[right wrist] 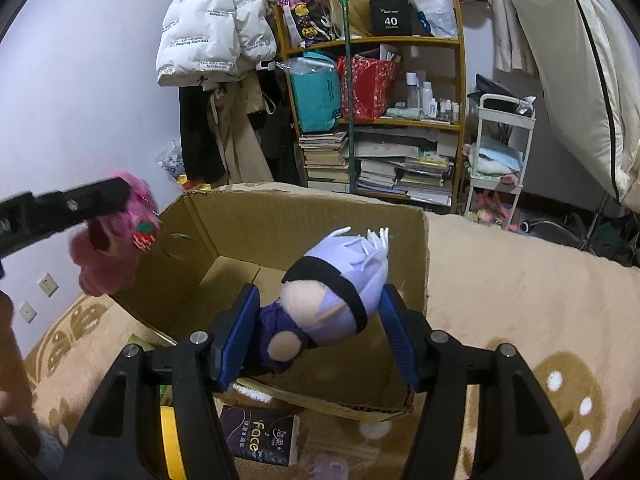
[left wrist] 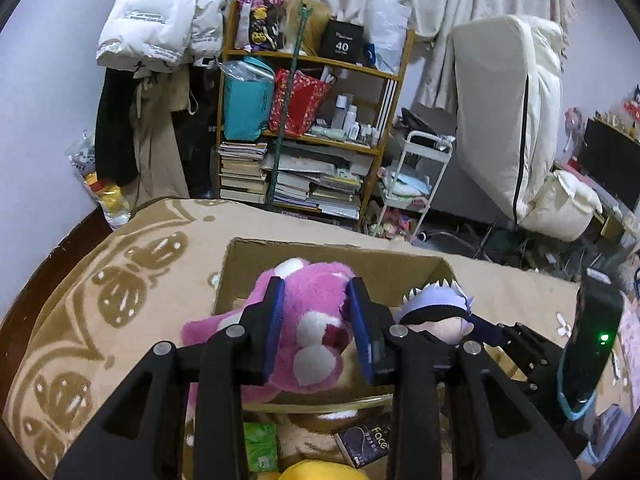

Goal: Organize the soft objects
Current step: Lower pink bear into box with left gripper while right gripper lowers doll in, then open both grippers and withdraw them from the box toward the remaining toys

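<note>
pink plush bear point(left wrist: 312, 320) pinched in left gripper point(left wrist: 316, 328) jaws, purple-haired doll point(right wrist: 336, 300) in right gripper point(right wrist: 318, 336) jaws, both over the cardboard box point(right wrist: 320, 216)

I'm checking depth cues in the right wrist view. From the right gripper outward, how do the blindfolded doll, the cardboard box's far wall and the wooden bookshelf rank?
1. Blindfolded doll, between the right gripper's fingers.
2. Cardboard box far wall, just behind the doll.
3. Wooden bookshelf, against the back wall, beyond the bed.
</note>
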`<state>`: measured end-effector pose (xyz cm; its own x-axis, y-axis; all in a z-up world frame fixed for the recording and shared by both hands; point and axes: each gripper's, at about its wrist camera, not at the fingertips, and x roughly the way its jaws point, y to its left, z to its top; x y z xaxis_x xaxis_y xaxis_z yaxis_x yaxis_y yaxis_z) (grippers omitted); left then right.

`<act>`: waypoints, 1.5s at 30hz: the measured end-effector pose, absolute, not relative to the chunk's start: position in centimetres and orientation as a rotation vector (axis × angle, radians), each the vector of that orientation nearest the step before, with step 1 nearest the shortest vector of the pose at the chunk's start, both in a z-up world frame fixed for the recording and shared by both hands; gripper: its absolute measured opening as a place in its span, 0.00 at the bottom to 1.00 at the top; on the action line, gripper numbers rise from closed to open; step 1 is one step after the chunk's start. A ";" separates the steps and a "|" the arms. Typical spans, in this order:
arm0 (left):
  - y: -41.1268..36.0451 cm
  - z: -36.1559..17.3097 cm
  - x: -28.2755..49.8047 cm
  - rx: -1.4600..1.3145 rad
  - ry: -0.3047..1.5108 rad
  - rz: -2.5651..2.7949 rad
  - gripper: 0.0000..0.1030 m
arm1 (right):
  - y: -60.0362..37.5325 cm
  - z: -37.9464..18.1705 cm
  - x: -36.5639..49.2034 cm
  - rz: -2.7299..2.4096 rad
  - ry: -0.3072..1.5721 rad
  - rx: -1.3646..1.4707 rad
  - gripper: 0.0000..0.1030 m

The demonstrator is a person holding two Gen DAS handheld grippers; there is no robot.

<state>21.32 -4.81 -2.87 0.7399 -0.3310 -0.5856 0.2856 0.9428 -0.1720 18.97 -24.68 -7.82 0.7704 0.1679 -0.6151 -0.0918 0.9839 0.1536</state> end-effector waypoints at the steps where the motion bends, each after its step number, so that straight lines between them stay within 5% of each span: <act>1: -5.1 -3.1 21.5 -0.072 0.665 -0.340 0.30 | -24.7 -7.9 19.0 0.143 0.677 0.117 0.63; 8: -5.5 -4.5 23.0 -0.088 0.737 -0.307 0.32 | -24.9 -7.9 19.2 0.147 0.682 0.150 0.65; 10: -5.2 -4.6 23.1 -0.091 0.752 -0.286 0.49 | -24.8 -7.8 19.1 0.149 0.672 0.147 0.67; 17: -4.2 -3.6 22.1 -0.027 0.740 -0.215 0.58 | -24.6 -7.0 18.3 0.165 0.653 0.139 0.75; 25: -2.8 -1.4 19.0 -0.012 0.711 -0.158 0.91 | -24.2 -5.0 15.8 0.169 0.598 0.110 0.97; 45: 1.1 -1.3 12.3 -0.016 0.862 -0.092 0.97 | -25.2 -4.0 7.9 0.134 0.697 0.121 1.00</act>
